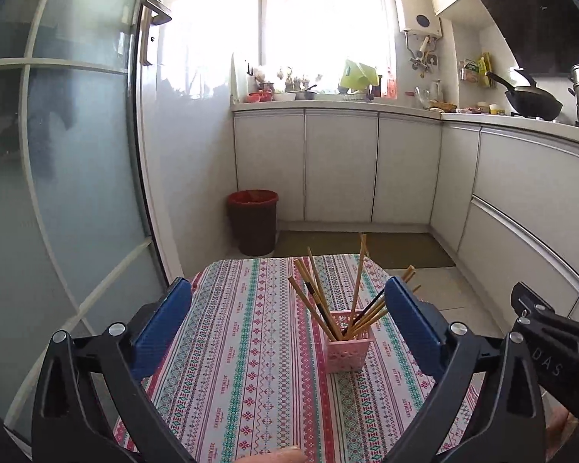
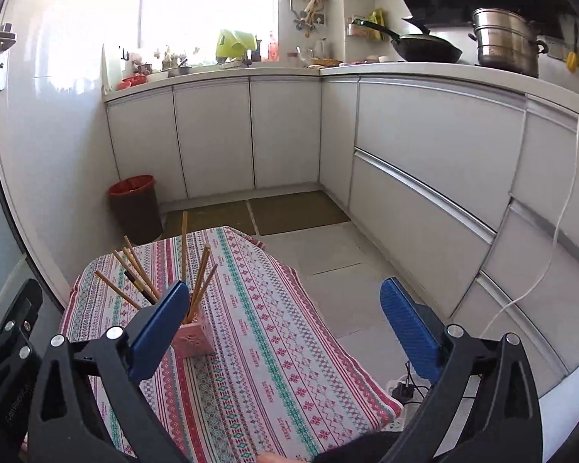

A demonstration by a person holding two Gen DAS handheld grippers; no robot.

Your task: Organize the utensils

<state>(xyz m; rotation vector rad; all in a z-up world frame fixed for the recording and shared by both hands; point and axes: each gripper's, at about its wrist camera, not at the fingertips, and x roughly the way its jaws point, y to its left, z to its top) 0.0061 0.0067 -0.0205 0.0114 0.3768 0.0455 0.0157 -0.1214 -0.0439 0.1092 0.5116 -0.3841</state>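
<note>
A small pink lattice holder [image 1: 348, 351] stands upright on the patterned tablecloth [image 1: 251, 328], with several wooden chopsticks [image 1: 357, 281] fanned out of its top. My left gripper [image 1: 287, 291] is held back from it, open wide, with nothing between its blue pads; the holder sits ahead near the right pad. In the right wrist view the same holder [image 2: 195, 337] and chopsticks [image 2: 184, 245] lie just behind the left pad of my right gripper [image 2: 285, 291], which is also open and empty. The right gripper's black frame [image 1: 552, 332] shows at the left view's right edge.
The cloth-covered table [image 2: 289, 308] is small; tiled floor drops off beyond its far and right edges. A dark bin with a red liner [image 1: 253, 222] stands by the wall. White cabinets [image 2: 424, 162] line the back and right. A power strip [image 2: 407, 389] lies on the floor.
</note>
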